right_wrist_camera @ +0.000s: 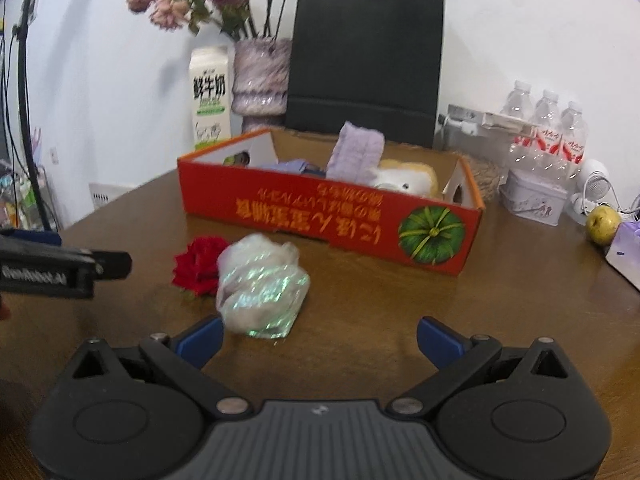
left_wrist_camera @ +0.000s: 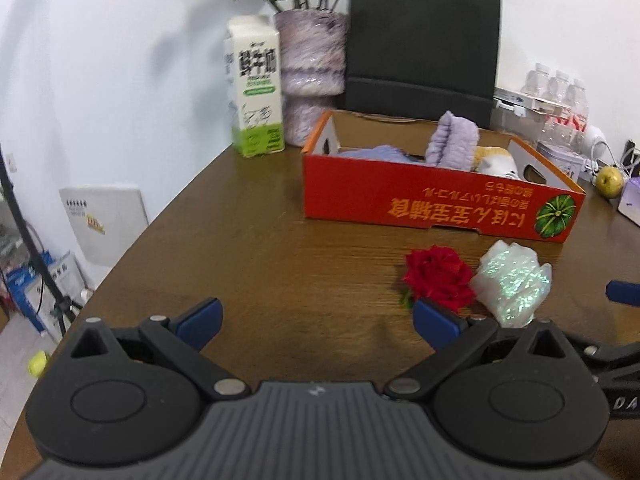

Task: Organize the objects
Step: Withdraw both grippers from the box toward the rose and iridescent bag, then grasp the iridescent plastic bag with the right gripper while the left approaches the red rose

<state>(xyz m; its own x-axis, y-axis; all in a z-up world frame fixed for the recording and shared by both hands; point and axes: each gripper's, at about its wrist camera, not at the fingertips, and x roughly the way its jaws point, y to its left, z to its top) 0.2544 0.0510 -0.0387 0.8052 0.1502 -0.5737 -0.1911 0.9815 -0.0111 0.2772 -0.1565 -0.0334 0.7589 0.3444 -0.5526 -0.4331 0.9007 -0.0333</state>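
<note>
Now both claws (left_wrist_camera: 316, 322) (right_wrist_camera: 320, 336) wide apart, empty, near rose (left_wrist_camera: 438, 280) and iridescent bundle (right_wrist_camera: 262, 288).

**Black rigs, blue tips**

Left gripper (left_wrist_camera: 316, 320): ribbed grey body at six o'clock, black round housings at four and eight, silver rivets on the linkages, blue fingers (left_wrist_camera: 200, 318). Right gripper (right_wrist_camera: 320, 340) looks the same. White lettering marks each one's black side, partly legible.

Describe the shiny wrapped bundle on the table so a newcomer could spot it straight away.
Find the red cardboard box on the brown table. Just in front of it lies the bundle, beside a red rose. It alone is translucent white, crinkled, with green iridescent glints.
</note>
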